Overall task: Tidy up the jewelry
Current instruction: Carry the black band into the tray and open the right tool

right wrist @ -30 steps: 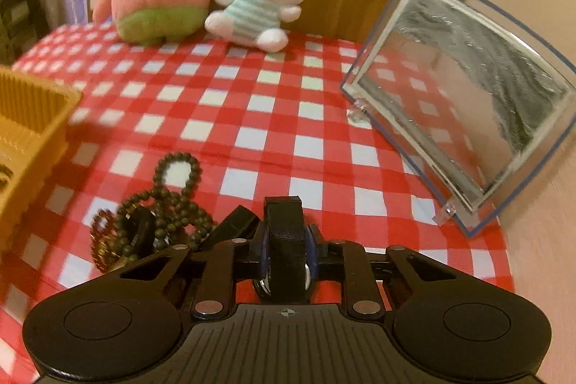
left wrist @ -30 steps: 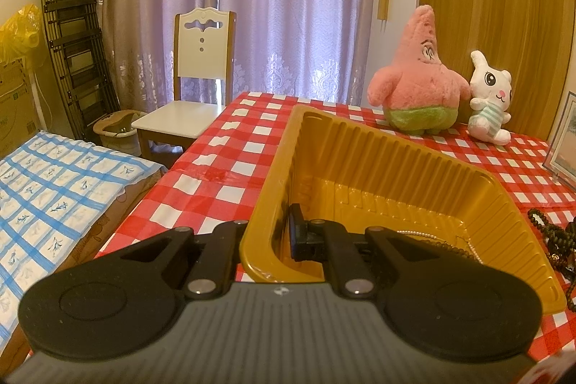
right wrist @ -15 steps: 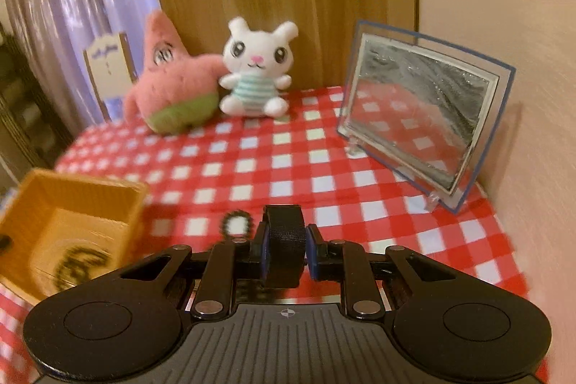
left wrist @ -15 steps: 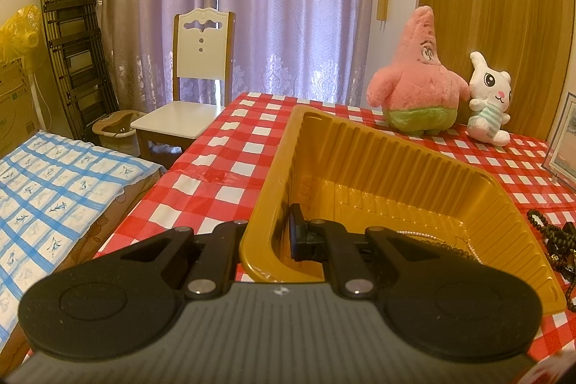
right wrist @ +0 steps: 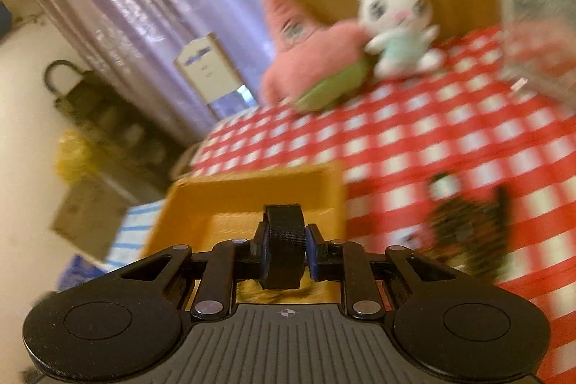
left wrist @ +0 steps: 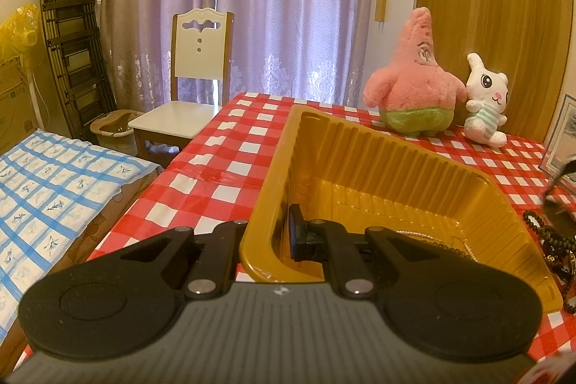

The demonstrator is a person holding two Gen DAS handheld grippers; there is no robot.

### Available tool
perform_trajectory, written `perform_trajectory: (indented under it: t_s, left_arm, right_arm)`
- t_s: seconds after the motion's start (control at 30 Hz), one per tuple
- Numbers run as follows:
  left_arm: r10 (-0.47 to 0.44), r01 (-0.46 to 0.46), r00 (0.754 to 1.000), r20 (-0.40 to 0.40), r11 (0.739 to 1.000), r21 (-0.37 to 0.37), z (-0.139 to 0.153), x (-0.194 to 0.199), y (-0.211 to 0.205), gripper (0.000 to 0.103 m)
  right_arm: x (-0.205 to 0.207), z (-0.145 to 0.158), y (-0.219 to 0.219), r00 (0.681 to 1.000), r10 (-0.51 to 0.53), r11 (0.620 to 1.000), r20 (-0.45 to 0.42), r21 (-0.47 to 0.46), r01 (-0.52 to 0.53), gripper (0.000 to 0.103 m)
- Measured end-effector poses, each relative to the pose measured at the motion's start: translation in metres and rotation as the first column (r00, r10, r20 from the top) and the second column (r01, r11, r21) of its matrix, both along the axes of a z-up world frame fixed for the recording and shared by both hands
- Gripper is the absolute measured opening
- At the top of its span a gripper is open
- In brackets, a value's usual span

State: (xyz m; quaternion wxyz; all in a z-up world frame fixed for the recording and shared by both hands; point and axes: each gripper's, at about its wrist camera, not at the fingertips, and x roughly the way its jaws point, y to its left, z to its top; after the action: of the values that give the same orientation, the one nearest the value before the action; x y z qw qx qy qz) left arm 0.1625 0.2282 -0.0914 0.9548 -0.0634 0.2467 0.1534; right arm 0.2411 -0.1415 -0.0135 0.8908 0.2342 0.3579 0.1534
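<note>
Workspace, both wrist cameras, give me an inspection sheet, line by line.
Surface: table under a red-and-white checked cloth.
Job's things: yellow tray with a thin chain inside; dark bead strings beside it; black band.
Clutter: pink star toy, white bunny toy, framed picture.
Grippers: left gripper shut on the tray's wall; right gripper shut on the band.
Cables: nothing seen.
Surroundings: chair, curtains, folded ladder.

Tray (left wrist: 378,164) on table (left wrist: 230,175), plush toys (left wrist: 414,89) behind, beads (left wrist: 550,236) right.
</note>
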Motion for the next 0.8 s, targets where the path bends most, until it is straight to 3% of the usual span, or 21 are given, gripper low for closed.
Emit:
perform_trajectory:
  t_s: [0.27,0.5,0.7,0.8]
  left_arm:
    - [-0.005,0.005,1.0,0.0,1.0,-0.003,-0.001,0.002,0.0,0.009]
    - [-0.013,0.013,1.0,0.004,1.0,-0.006,0.001,0.005,-0.003,0.008]
    - [-0.015,0.015,1.0,0.002,1.0,-0.016,0.002,0.005,-0.002,0.008]
    - [-0.01,0.01,1.0,-0.003,1.0,-0.022,0.001,0.004,-0.001,0.008]
  right_arm:
    - [0.035,-0.046,0.069,0.987,0.068,0.979,-0.146,0.199,-0.038,0.021]
    - [0.061,-0.082,0.075,0.965,0.087,0.93,-0.247,0.368,0.011,0.021]
    - [0.075,-0.088,0.067,0.961,0.072,0.936,-0.269,0.351,0.028,0.021]
    - [0.076,-0.087,0.066,0.958,0.047,0.957,-0.284,0.287,0.038,0.024]
